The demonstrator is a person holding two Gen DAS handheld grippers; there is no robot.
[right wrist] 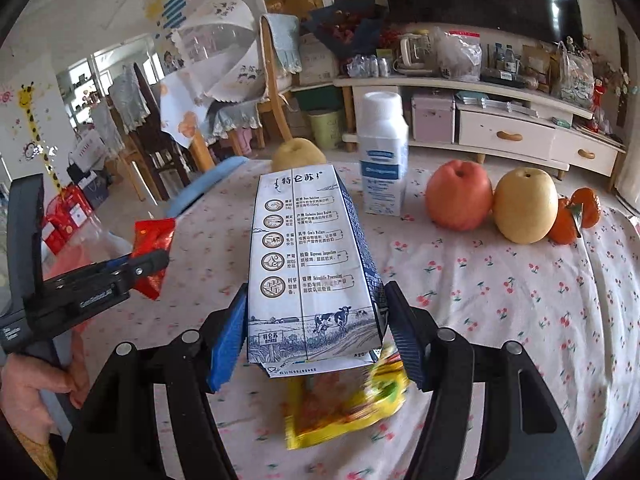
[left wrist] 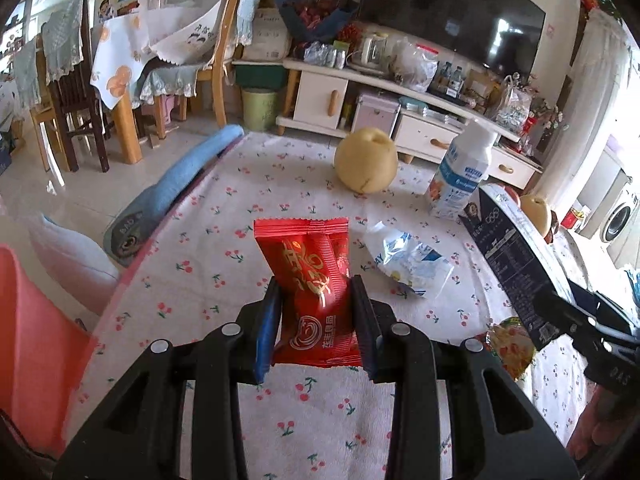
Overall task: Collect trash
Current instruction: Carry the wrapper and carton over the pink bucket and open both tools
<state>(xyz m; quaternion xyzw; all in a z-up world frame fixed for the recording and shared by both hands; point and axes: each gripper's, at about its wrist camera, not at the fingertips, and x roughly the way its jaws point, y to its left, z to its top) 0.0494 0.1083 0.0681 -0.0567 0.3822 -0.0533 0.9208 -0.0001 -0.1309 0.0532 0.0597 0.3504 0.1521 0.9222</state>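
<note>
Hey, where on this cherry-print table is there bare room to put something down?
Bare cloth lies on the right, in front of the apple, pear and tangerines, and on the left between the blue towel and the other pear. The middle is crowded: white bottle, crumpled wrapper, yellow packet.

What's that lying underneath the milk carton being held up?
Below the milk carton, held in the right gripper, a yellow snack wrapper lies on the cherry-print tablecloth. The carton hides the wrapper's far end.

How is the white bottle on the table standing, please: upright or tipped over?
Upright: the white bottle stands on its base, cap uppermost, on the table.
</note>
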